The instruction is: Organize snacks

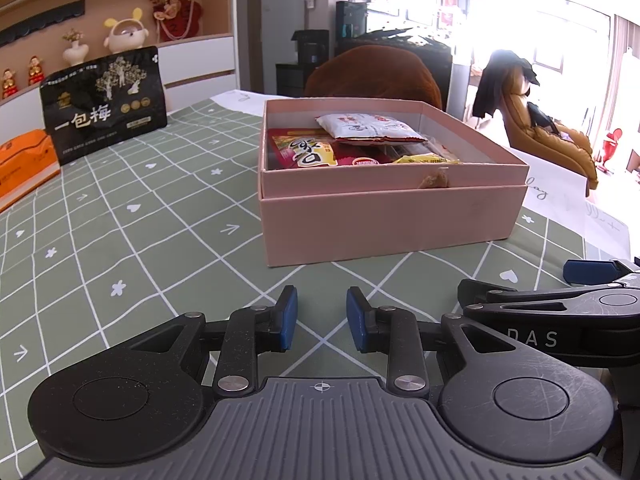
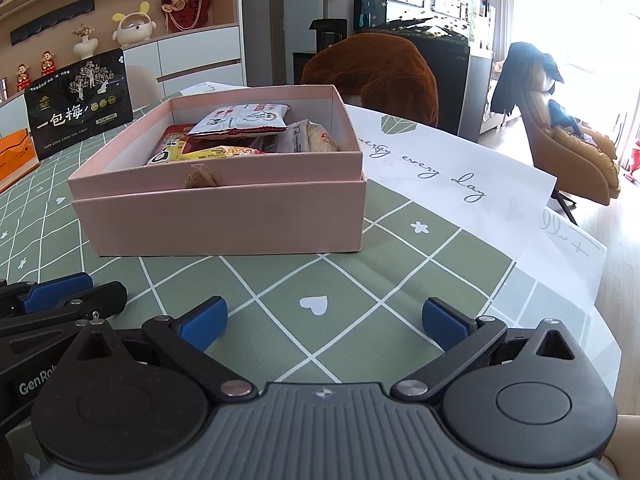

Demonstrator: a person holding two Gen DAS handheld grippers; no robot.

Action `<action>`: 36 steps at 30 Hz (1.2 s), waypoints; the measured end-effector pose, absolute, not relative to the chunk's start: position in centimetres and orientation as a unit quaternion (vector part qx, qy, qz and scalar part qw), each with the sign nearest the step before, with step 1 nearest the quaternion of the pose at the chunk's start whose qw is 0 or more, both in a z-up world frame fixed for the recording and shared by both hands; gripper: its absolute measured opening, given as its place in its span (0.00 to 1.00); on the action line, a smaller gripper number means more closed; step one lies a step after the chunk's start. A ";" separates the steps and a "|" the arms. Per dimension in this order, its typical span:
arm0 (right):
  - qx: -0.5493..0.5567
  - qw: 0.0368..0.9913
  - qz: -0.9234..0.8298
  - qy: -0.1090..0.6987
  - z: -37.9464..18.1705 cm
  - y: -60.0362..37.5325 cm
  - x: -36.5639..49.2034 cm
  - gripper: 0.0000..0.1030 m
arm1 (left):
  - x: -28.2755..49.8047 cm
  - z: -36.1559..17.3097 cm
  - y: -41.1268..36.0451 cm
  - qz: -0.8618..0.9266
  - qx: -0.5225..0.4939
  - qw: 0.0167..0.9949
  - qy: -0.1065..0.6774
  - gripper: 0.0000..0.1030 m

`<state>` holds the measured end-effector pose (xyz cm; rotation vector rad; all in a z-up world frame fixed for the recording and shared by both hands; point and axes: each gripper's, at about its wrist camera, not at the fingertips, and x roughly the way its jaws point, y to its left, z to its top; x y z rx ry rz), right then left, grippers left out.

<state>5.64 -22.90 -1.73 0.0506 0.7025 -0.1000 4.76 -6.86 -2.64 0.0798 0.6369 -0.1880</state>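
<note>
A pink box (image 1: pixel 384 216) stands on the green checked tablecloth and holds several snack packets, a white one (image 1: pixel 366 126) on top and a red one (image 1: pixel 304 152) below. The box also shows in the right wrist view (image 2: pixel 224 220) with the white packet (image 2: pixel 240 120). My left gripper (image 1: pixel 322 320) is low over the cloth in front of the box, jaws a little apart and empty. My right gripper (image 2: pixel 324 324) is wide open and empty, in front of the box and beside the left gripper (image 2: pixel 56 292).
A black snack bag (image 1: pixel 104 104) stands upright at the back left, next to an orange box (image 1: pixel 24 164). White printed cloth (image 2: pixel 460 168) lies right of the pink box near the table's edge (image 2: pixel 560 300). A brown chair back (image 2: pixel 380 76) is behind.
</note>
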 end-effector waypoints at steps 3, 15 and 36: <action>0.025 0.937 -0.049 0.344 -1.7 -22.9 5.6 1.00 | 4.8 -2.6 -6.9 -0.092 0.040 0.945 0.313 0.31; 0.025 0.937 -0.049 0.344 -1.7 -22.9 5.6 1.00 | 4.8 -2.6 -6.9 -0.092 0.039 0.945 0.313 0.31; 0.025 0.937 -0.049 0.344 -1.7 -22.9 5.6 1.00 | 4.7 -2.6 -6.9 -0.089 0.043 0.945 0.312 0.32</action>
